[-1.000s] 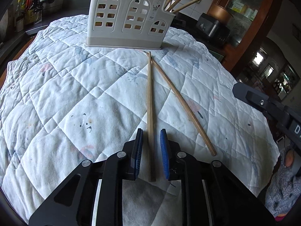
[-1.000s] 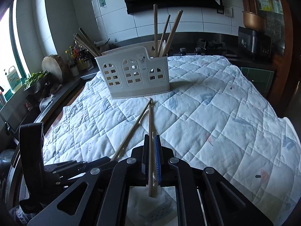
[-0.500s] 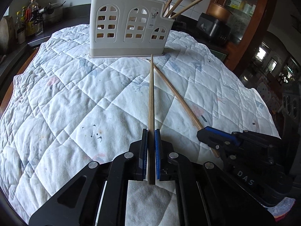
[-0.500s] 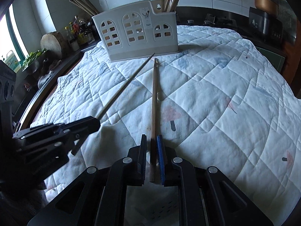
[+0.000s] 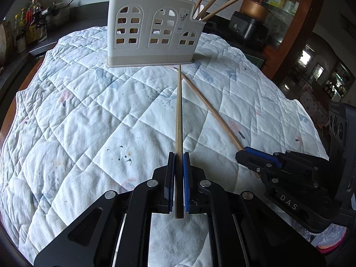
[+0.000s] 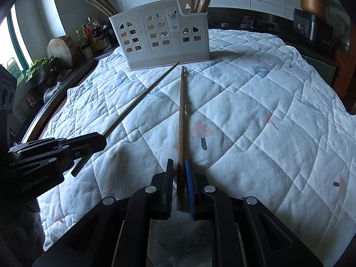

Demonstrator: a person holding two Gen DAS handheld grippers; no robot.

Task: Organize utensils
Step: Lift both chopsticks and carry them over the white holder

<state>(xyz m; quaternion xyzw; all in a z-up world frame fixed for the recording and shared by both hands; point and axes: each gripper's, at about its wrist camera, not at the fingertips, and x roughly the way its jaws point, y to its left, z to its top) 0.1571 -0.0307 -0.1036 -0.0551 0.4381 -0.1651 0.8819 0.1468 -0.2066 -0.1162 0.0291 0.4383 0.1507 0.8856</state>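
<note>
Quilted tabletop [image 5: 89, 115]; left gripper [image 5: 178, 155] and right gripper [image 6: 179, 162] each clamped on a chopstick; holder [image 5: 153, 29] chopstick tops cropped.

The quilt [image 5: 89, 115] is white with a diamond stitch pattern and faded little prints, pinkish mushrooms and blue bits. On it sits a cream holder [image 5: 153, 31] with arched window cutouts, tan wooden chopsticks [image 5: 178, 120] in front, and black grippers with blue pads [image 5: 186, 182].

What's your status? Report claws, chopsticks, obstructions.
Left claw shut on left chopstick. Right claw shut on right chopstick. Both tips near utensil holder. Nothing in the way.
</note>
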